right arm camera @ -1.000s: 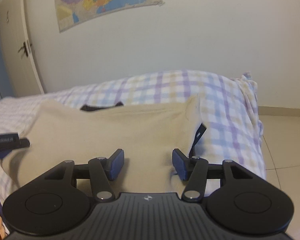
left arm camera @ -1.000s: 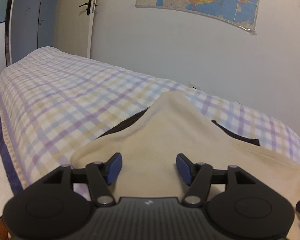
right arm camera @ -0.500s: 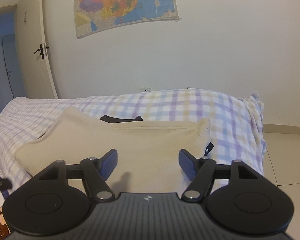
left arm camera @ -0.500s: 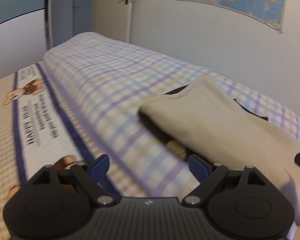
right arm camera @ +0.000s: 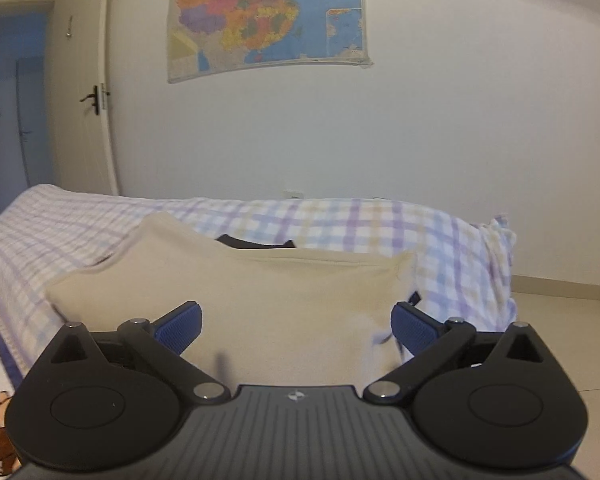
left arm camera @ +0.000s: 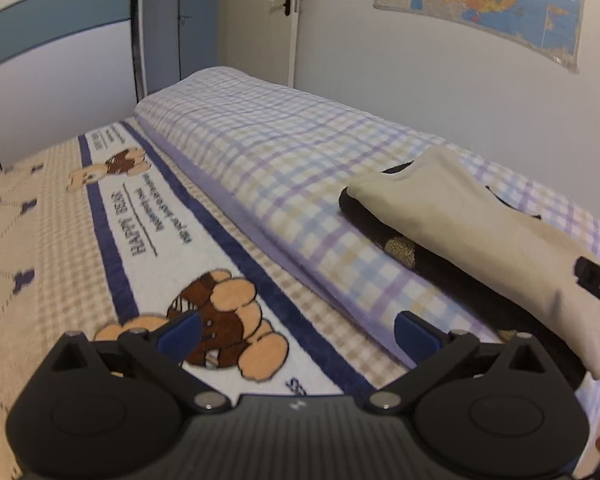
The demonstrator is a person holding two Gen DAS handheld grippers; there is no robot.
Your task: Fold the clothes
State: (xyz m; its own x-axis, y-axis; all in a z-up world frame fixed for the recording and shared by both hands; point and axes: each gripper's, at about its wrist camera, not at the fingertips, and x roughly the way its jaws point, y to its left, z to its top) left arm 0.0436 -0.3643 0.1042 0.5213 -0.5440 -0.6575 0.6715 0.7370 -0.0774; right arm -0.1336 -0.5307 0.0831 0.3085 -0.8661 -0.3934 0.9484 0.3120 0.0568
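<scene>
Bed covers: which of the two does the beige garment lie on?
The purple-checked blanket, not the bear-printed cover beside it. The beige garment rests on a dark garment there.

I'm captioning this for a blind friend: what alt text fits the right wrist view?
A folded beige garment lies on a purple checked bedspread, a dark piece of clothing peeking out behind it. In front, the right gripper is opening, its blue-padded fingers clear of the cloth. A colourful map hangs on the white wall.

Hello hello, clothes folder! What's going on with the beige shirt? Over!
Both grippers, left gripper and right gripper, opening, nothing held. Beige shirt folded on checked blanket. Nothing in the way.
</scene>
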